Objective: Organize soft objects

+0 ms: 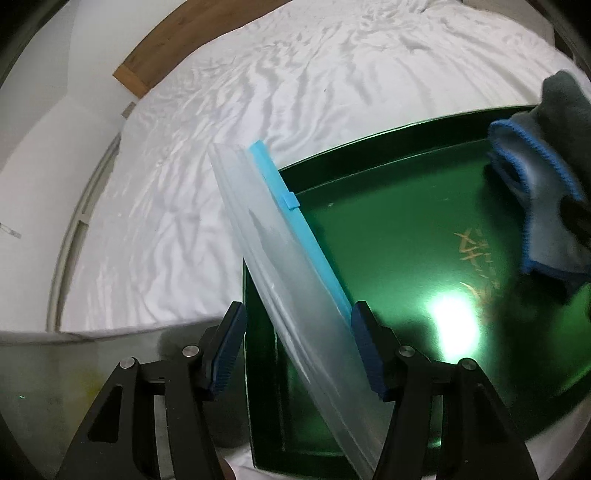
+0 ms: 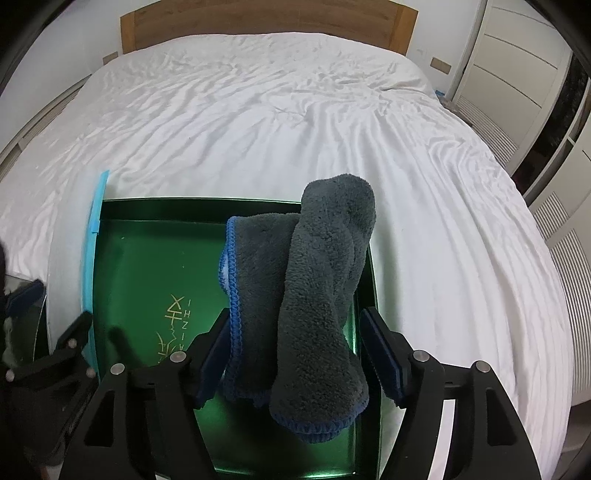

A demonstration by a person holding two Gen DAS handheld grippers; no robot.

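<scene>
1. Left wrist view: a green tray (image 1: 388,221) with a shiny floor and gold lettering lies on the white bed sheet (image 1: 229,122). A frosted zip bag (image 1: 291,266) with a light blue zipper strip (image 1: 295,218) stands on edge along the tray's left wall, running from near to far.
2. Same view: the left gripper (image 1: 299,347) has its blue-padded fingers apart, with the near end of the bag passing between them. The bag's blue strip touches the right pad; I cannot tell whether the left pad touches it, so the hold looks loose.
3. Same view: at the far right, a grey towel (image 1: 546,206) with blue stitched edging hangs over the tray's right part, somewhat blurred. The rest of the tray floor is bare and reflects a bright light.
4. Right wrist view: the right gripper (image 2: 291,354) has its fingers spread wide, and the bunched towel (image 2: 314,295) sits between them, over the right half of the tray (image 2: 147,266). Whether the pads press it cannot be told; a gap shows beside the right pad.
5. Same view: the towel's far end reaches past the tray's far rim. The zipper strip (image 2: 92,258) stands along the tray's left wall, with the left gripper (image 2: 66,354) dark and blurred at the near left. A wooden headboard (image 2: 266,22) lies at the far end of the sheet (image 2: 258,129).
</scene>
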